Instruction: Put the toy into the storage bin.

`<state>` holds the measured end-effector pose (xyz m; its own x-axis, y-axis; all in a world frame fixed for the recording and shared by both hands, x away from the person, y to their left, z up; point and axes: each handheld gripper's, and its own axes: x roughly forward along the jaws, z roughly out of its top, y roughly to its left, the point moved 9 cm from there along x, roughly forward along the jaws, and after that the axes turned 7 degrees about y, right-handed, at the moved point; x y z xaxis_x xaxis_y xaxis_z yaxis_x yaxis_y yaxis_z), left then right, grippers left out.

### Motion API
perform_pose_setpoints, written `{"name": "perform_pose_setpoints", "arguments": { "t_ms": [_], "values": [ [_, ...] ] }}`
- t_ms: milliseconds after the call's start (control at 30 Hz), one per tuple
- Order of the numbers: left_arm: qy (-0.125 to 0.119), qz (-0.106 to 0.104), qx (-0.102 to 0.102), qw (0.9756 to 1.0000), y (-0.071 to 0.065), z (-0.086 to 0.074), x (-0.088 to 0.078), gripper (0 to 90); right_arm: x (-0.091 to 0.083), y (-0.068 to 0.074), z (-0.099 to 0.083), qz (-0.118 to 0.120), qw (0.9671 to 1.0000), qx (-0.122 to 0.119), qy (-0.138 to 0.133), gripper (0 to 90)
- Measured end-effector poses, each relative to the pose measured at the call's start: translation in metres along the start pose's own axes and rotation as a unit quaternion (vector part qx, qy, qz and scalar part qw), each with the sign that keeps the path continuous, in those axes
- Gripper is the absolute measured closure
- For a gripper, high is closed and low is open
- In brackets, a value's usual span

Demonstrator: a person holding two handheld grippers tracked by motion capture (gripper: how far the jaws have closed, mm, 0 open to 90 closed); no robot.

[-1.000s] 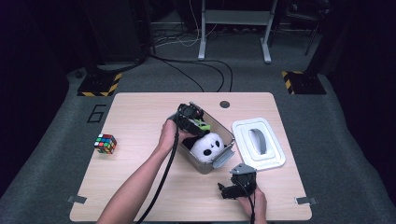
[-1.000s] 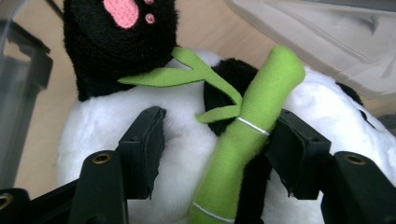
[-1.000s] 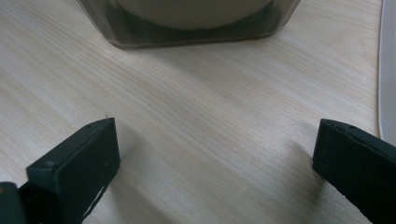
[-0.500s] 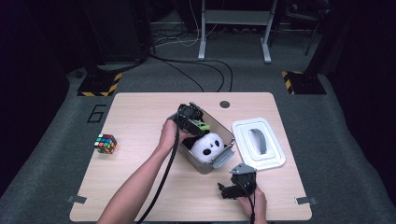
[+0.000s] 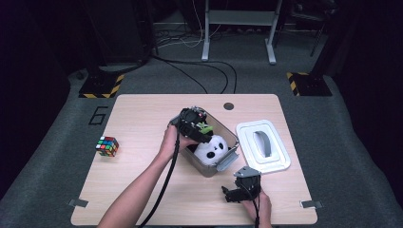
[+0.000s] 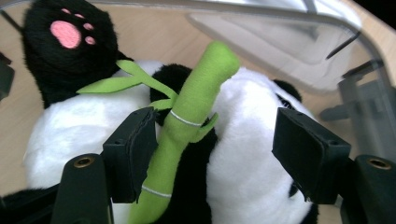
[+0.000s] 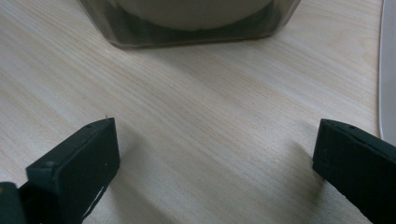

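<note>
A black-and-white panda plush [image 5: 212,147] [image 6: 252,154] with a green bamboo stalk [image 6: 187,116] lies in a clear plastic box [image 5: 223,164] at the table's middle. My left gripper [image 5: 198,128] [image 6: 219,140] reaches down into the box. Its jaws have just been opening and stand apart on either side of the panda's body; the left pad [image 6: 135,149] is right beside the stalk. My right gripper [image 5: 234,192] [image 7: 210,154] rests open on the wood near the front edge, with nothing between its jaws and the box's base [image 7: 187,23] just ahead.
The box's white lid [image 5: 262,147] [image 7: 388,70] lies to the right of the box. A Rubik's cube [image 5: 107,146] sits at the table's left. A dark round hole [image 5: 228,106] marks the far edge of the table [image 5: 142,114].
</note>
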<state>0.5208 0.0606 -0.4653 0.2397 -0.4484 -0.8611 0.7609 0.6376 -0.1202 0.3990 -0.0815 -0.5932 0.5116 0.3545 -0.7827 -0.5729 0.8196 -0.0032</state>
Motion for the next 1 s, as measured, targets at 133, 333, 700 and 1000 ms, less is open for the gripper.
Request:
{"name": "perform_pose_setpoints", "arguments": {
  "t_ms": [133, 333, 700, 1000],
  "values": [
    [0.022, 0.011, 0.003, 0.9997, 0.001, -0.003, 0.011, 30.5, 0.000, 0.000, 0.000, 0.001, 1.0000, 0.000, 0.001, 0.0],
    [0.013, 0.011, 0.002, 0.9999, 0.001, -0.003, 0.009, 30.3, 0.000, 0.000, 0.000, 0.000, 1.0000, 0.000, 0.000, 0.0],
    [-0.058, 0.011, -0.007, 0.9982, 0.007, -0.003, -0.033, 16.1, 0.000, 0.000, 0.000, -0.001, 1.0000, 0.001, 0.000, 0.0],
    [-0.092, 0.023, -0.020, 0.9952, 0.022, -0.018, -0.065, 14.6, 0.000, 0.000, 0.000, 0.001, 1.0000, -0.003, 0.001, 0.0]
  ]
}}
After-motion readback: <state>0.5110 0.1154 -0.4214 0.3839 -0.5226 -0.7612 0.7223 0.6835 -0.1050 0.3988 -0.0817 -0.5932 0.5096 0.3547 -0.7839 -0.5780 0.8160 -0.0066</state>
